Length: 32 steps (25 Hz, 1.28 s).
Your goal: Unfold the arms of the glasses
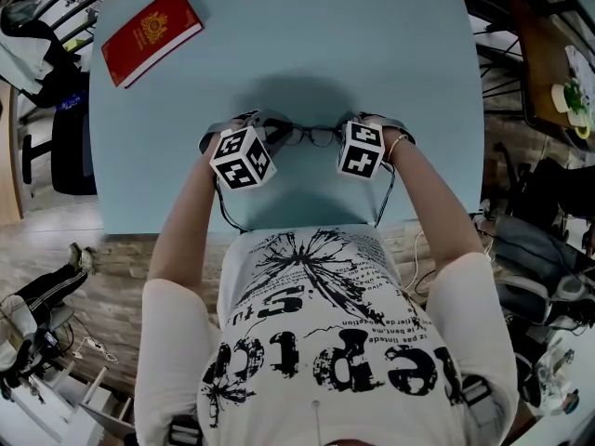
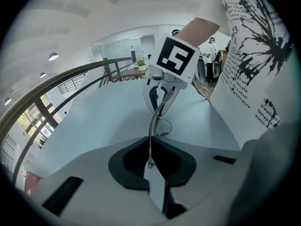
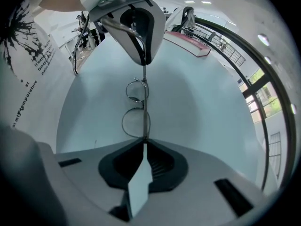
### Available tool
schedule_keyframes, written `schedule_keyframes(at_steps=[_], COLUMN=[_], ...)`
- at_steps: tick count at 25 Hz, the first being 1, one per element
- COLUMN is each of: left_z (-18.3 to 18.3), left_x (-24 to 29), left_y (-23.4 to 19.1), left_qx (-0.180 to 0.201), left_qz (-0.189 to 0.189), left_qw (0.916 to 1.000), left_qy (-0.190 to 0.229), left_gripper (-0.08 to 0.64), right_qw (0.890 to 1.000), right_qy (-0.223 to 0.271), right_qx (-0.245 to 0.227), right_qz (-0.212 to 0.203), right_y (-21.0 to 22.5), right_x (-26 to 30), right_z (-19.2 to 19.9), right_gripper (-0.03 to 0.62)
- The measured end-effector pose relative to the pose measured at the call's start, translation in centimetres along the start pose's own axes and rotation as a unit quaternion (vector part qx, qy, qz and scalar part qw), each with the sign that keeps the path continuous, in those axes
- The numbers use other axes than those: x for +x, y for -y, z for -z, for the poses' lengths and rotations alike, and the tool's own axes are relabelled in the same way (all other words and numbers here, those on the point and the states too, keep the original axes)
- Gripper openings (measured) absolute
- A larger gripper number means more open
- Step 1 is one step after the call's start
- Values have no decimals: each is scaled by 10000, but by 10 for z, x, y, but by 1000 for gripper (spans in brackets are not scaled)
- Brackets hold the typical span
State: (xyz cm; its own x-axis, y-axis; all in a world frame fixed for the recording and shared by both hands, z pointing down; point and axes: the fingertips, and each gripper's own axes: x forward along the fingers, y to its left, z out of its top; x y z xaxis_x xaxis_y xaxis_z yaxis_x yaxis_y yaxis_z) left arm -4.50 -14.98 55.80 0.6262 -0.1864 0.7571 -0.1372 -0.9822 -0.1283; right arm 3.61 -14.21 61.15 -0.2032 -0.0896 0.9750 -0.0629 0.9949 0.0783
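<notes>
Thin metal-rimmed glasses (image 1: 314, 136) hang between my two grippers, just above the pale blue table (image 1: 279, 45). My left gripper (image 1: 270, 137) is shut on the tip of one thin temple arm (image 2: 153, 131), which runs from its jaws (image 2: 151, 166) up toward the right gripper (image 2: 161, 97). My right gripper (image 1: 353, 142) points steeply down and is shut on the end of the frame (image 3: 137, 121), whose two round rims show edge-on just past its jaws (image 3: 143, 145). The left gripper (image 3: 142, 60) appears at the far end of the frame in the right gripper view.
A red booklet (image 1: 149, 35) lies at the table's far left corner, well away from the grippers. The table's front edge runs close to the person's torso (image 1: 325, 342). Chairs, cables and bags stand on the floor around the table.
</notes>
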Motion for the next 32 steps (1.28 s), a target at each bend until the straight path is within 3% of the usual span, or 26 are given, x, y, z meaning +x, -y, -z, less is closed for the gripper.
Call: schedule_keyframes(at_steps=[11,20,23,28,32], left_z=[12,15,16,18,19], left_x=[-18,-18,-21,-22,-21], left_y=[5,7,4,3,2], left_qx=[-319,-223,-223,-254,-338], left_qz=[-64,-7,-26,5,35], left_qw=[9988,9990,9987,9987,9984], left_qy=[366,395,447,448,443], left_gripper=[28,28,28,28,28], right_qw=[9993,9978,9982,9992,9998], right_qy=[-307,-317,-142,239,214], right_qx=[75,277,370,233,9], right_qz=[191,518,453,216,50], right_y=[0,9,10,2,-5], right_x=[2,-9,-18,-16,-1], right_z=[9,7,-7,-51,-74], right_gripper=[35,60,107,107,106])
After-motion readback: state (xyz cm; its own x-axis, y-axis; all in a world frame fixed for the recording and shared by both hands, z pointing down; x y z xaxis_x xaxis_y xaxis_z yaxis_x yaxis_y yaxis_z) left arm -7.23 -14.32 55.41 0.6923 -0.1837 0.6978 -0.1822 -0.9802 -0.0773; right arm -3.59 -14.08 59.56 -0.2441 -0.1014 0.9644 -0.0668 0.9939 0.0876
